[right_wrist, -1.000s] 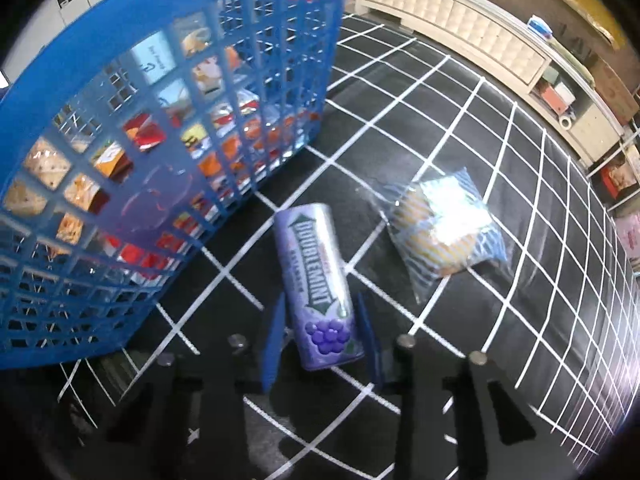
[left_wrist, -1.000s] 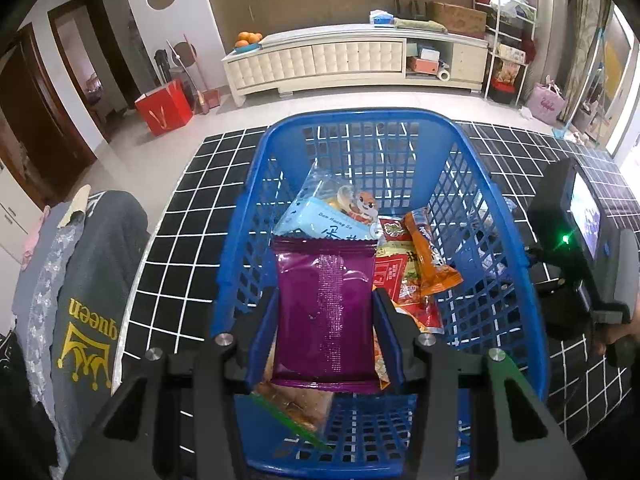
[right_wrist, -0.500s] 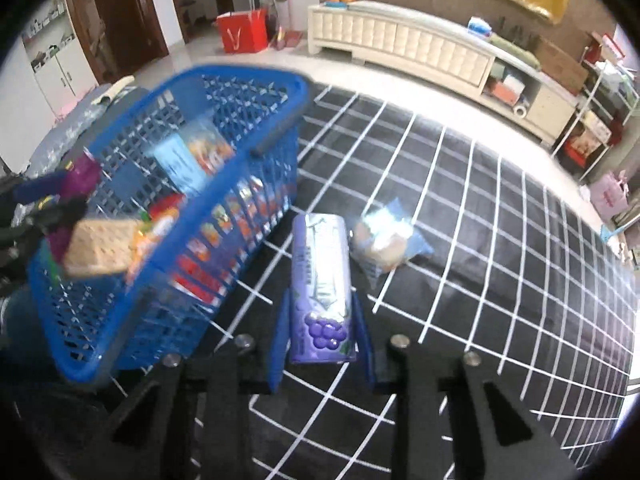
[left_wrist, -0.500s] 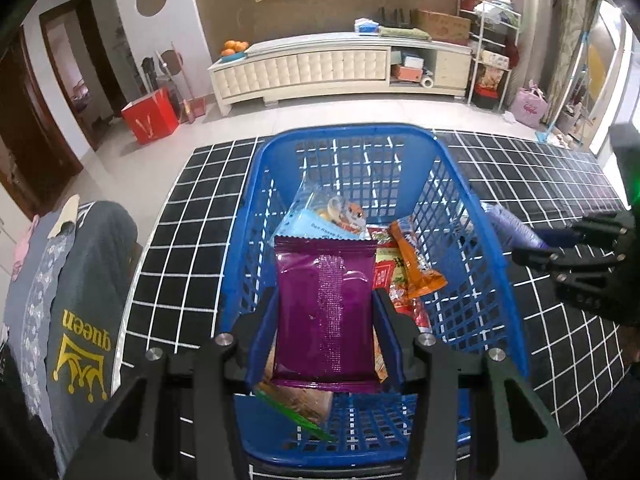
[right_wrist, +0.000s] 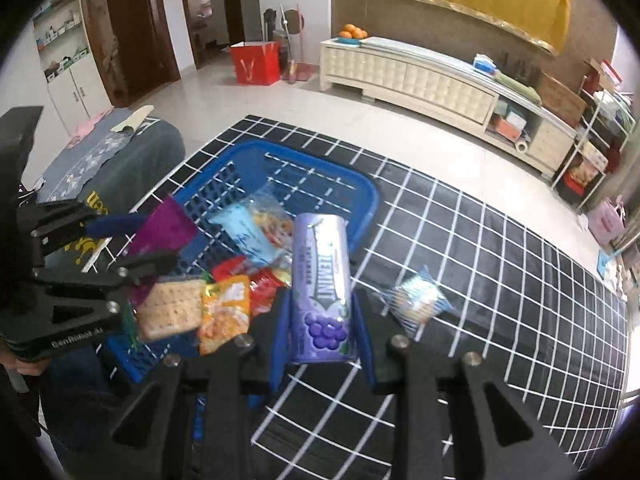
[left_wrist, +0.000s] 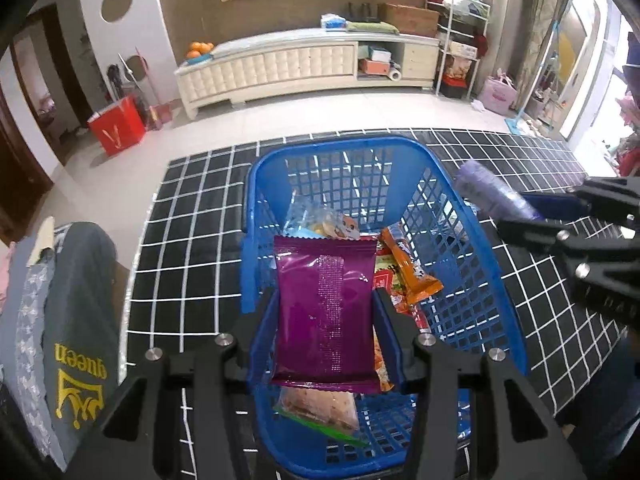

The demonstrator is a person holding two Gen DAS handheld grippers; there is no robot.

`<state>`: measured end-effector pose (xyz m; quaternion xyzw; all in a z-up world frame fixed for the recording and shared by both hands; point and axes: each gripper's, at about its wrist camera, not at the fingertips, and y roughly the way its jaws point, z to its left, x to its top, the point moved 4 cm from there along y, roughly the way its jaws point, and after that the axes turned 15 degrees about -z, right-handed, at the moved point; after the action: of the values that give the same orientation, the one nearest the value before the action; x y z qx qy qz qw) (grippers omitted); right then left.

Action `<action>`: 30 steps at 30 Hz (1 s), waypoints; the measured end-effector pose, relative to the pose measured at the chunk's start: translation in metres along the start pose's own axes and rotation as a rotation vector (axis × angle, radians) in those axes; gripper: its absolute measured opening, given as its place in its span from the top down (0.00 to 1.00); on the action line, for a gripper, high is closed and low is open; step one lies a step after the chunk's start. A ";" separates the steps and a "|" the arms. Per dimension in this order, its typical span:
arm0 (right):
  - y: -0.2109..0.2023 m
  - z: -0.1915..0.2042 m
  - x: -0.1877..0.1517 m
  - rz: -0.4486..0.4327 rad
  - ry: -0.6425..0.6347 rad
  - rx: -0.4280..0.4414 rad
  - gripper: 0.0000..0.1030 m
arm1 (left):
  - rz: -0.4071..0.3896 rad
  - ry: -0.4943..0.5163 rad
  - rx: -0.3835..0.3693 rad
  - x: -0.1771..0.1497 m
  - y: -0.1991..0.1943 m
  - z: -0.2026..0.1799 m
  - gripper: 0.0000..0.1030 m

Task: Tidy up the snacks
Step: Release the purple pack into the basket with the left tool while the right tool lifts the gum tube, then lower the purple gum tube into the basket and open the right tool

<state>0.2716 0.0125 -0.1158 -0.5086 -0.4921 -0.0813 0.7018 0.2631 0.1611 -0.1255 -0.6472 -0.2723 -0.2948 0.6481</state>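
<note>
Both hands are loaded over the blue plastic lattice basket point(left_wrist: 472, 216). The left gripper point(left_wrist: 326, 320) has its fingers clamped on the sides of a flat purple foil snack packet point(left_wrist: 324, 304), held above the basket's near end. Below it lie a pale blue cartoon-printed bag point(right_wrist: 256, 232), an orange wrapper point(left_wrist: 412, 272), red packets and a sleeve of square crackers point(right_wrist: 170, 314).

On the other side, the right gripper point(right_wrist: 322, 320) pinches a lilac tube-shaped gum canister with a grape print point(right_wrist: 320, 284), raised at the basket's right rim, more beside the wall than over the opening, as far as the left wrist view shows.

So this looks like the drop-in step, two items at once. Next, I'd say the canister needs carrying inward past the rim before those fingers part, and the purple packet can simply be lowered and let go.

One clear blue-striped bag of biscuits point(right_wrist: 416, 304) sits on the black, white-gridded mat point(right_wrist: 520, 280), just right of the basket, yet to be collected.
</note>
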 end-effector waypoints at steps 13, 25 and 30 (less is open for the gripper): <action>0.017 0.005 -0.006 0.042 0.009 0.026 0.67 | 0.048 0.015 -0.061 -0.006 0.018 0.000 0.43; 0.023 0.029 -0.001 0.073 -0.019 0.056 0.67 | -0.005 -0.026 0.006 0.003 -0.016 0.022 0.43; 0.037 0.047 -0.001 0.104 -0.093 0.049 0.67 | -0.004 -0.034 0.026 -0.001 -0.019 0.033 0.43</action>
<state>0.2654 0.0668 -0.1405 -0.5193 -0.4990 -0.0088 0.6937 0.2497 0.1946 -0.1132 -0.6433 -0.2883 -0.2815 0.6510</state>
